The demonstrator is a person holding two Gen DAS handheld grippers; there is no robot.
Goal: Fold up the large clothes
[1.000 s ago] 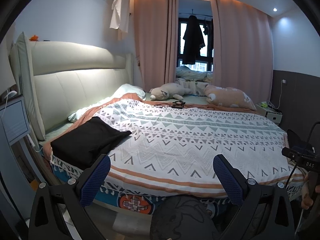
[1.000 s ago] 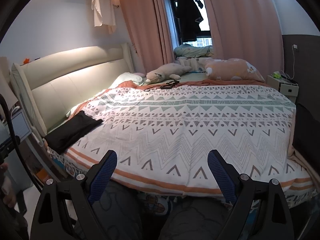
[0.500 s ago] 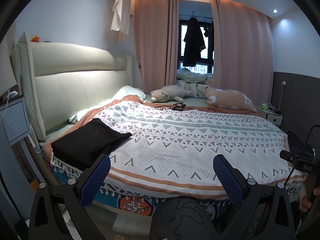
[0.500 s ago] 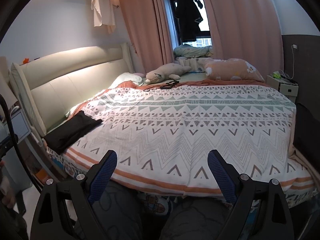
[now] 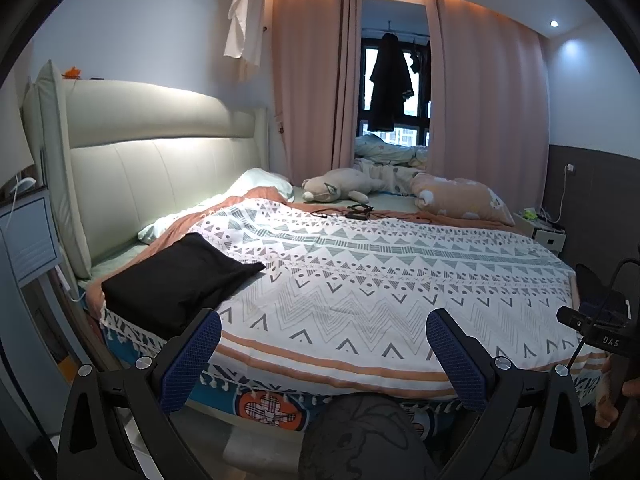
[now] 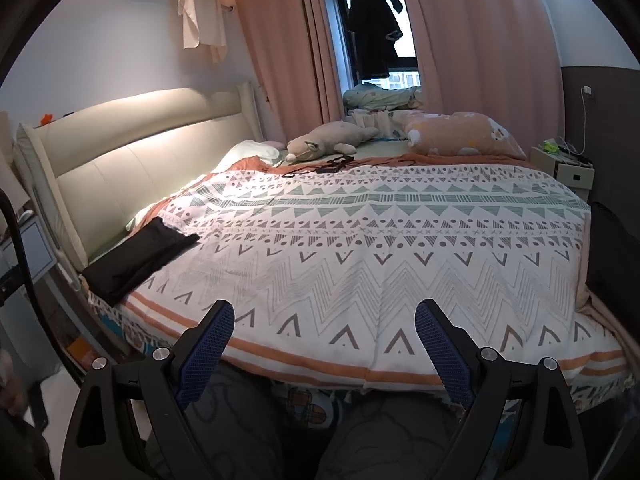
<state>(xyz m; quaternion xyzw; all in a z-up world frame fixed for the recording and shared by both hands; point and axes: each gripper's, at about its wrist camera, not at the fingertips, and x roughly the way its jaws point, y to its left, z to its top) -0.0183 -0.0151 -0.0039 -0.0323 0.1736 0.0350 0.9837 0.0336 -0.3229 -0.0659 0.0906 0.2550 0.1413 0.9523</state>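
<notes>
1. Left gripper (image 5: 323,344): jaws spread wide, nothing between the blue pads. It hangs in front of the near edge of the bed, pointing slightly down across it.
2. Right gripper (image 6: 325,336): jaws spread wide, empty, above the person's knees (image 6: 384,432) in patterned dark trousers, facing the same near edge.
3. Patterned blanket (image 6: 380,248): white with grey zigzags, triangles and orange stripes at the hem. It lies flat over most of the bed, its hem hanging over the near edge just beyond both grippers.
4. Black folded garment (image 5: 176,280): the task's item. It lies flat as a neat rectangle on the near left corner of the blanket, close to the headboard side, just beyond the left gripper's left finger; in the right wrist view (image 6: 136,256) it sits well left of that gripper.
5. Headboard (image 5: 160,152): pale padded panel along the left side, lit from above.
6. Plush toy (image 5: 340,188): lying at the far side of the bed, beside an orange printed pillow (image 5: 460,200).
7. Black cable and small device (image 5: 352,212): on the far edge of the blanket, in front of the plush toy.
8. Pink curtains (image 5: 312,80): flanking a window with a dark coat (image 5: 388,84) hanging in it.
9. White garment (image 5: 244,24): hanging high on the left wall.
</notes>
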